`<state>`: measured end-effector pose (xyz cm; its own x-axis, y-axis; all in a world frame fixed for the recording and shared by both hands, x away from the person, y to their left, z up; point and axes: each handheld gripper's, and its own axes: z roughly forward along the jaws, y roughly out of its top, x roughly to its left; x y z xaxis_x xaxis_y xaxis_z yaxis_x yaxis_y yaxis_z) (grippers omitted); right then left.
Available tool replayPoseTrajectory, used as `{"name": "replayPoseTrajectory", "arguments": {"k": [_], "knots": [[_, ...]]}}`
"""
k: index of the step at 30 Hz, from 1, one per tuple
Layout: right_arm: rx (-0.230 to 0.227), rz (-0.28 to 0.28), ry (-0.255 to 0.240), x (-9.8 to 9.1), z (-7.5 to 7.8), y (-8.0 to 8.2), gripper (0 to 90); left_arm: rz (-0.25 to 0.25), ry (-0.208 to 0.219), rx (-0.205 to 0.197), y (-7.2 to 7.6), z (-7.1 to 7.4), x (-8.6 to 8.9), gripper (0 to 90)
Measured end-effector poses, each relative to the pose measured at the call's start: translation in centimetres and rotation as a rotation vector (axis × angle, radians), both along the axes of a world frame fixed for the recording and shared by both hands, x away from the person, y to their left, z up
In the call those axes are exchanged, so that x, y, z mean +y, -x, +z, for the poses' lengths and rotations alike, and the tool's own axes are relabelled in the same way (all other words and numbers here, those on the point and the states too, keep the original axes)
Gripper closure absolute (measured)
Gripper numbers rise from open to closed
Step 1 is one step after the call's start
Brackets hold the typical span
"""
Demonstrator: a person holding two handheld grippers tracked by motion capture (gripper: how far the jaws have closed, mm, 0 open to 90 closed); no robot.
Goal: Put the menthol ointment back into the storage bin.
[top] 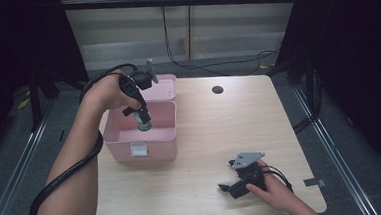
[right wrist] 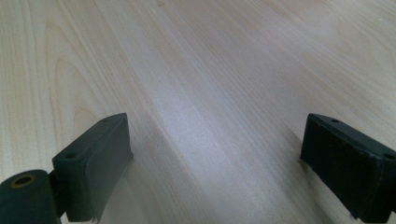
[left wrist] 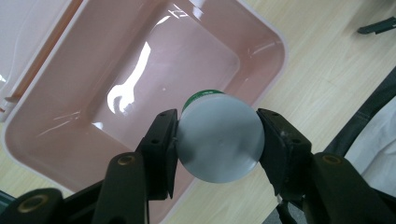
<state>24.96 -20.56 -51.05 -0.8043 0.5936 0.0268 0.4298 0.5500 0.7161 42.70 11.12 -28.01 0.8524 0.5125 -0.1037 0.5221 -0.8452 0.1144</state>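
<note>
My left gripper (top: pixel 142 115) points down over the open pink box (top: pixel 166 135) at the table's left. It is shut on a small round container (top: pixel 144 122) with a green band. In the left gripper view the container's pale grey round end (left wrist: pixel 219 142) sits pinched between both pads, above the box's bare inside (left wrist: pixel 93 70). My right gripper (top: pixel 227 176) lies low on the table near the front right, held by a hand. Its jaws stand open and wide apart over bare wood (right wrist: pixel 215 93), with nothing between them.
The box's pink lid (top: pixel 163 86) hangs open behind it. A dark round hole (top: pixel 217 90) sits in the wooden tabletop (top: pixel 220 130) near the far edge. Cables trail on the floor beyond the table. A cable runs along the left forearm.
</note>
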Motion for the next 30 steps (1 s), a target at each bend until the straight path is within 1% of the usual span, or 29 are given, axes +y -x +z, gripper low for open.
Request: {"name": "replayPoseTrajectory", "arguments": {"k": [1, 2, 4, 10, 14, 17, 18, 19, 20, 22, 23, 25, 27, 28, 30], "knots": [[0.000, 0.000, 0.000, 0.0, 0.0, 0.0, 8.0, 0.003, 0.007, -0.004, -0.1, -0.2, -0.2, 50.4], [0.000, 0.001, 0.000, 0.0, 0.0, 0.0, 8.0, -0.007, 0.002, -0.001, -0.3, -0.4, -0.4, 50.4], [0.000, 0.001, 0.000, 0.0, 0.0, 0.0, 8.0, -0.007, 0.001, 0.001, -0.5, -0.5, -0.5, 50.4], [0.000, 0.000, 0.000, 0.0, 0.0, 0.0, 8.0, -0.014, -0.003, -0.003, -1.0, -1.5, -1.4, 50.4], [0.000, 0.001, 0.000, 0.0, 0.0, 0.0, 8.0, -0.023, -0.006, 0.010, -1.2, -2.1, -1.9, 50.4], [0.000, 0.001, 0.000, 0.0, 0.0, 0.0, 8.0, -0.026, -0.013, 0.007, -1.5, -2.9, -2.3, 50.4], [0.000, 0.001, 0.000, 0.0, 0.0, 0.0, 8.0, -0.026, -0.013, 0.007, -1.5, -2.9, -2.3, 50.4], [0.000, 0.001, 0.000, 0.0, 0.0, 0.0, 8.0, -0.029, -0.015, 0.011, -1.6, -3.4, -2.5, 50.4], [0.000, 0.001, 0.000, 0.0, 0.0, 0.0, 8.0, -0.029, -0.015, 0.011, -1.6, -3.4, -2.5, 50.4], [0.000, 0.001, 0.000, 0.0, 0.0, 0.0, 8.0, -0.037, -0.013, 0.018, -1.7, -4.1, -2.8, 50.4], [0.000, 0.001, 0.000, 0.0, 0.0, 0.0, 8.0, -0.037, -0.013, 0.018, -1.7, -4.1, -2.8, 50.4], [-0.001, 0.000, 0.002, 0.0, 0.0, 0.0, 8.0, -0.042, -0.012, 0.028, -1.8, -4.8, -3.2, 50.4], [-0.001, 0.000, 0.002, 0.0, 0.0, 0.0, 8.0, -0.048, -0.017, 0.031, -1.8, -5.0, -3.2, 50.4], [-0.002, 0.000, 0.002, 0.0, 0.0, 0.0, 8.0, -0.046, -0.016, 0.031, -1.8, -5.4, -3.5, 50.4], [-0.001, 0.000, 0.002, 0.0, 0.0, 0.0, 8.0, -0.053, -0.018, 0.034, -1.9, -5.5, -3.5, 50.4]]}}
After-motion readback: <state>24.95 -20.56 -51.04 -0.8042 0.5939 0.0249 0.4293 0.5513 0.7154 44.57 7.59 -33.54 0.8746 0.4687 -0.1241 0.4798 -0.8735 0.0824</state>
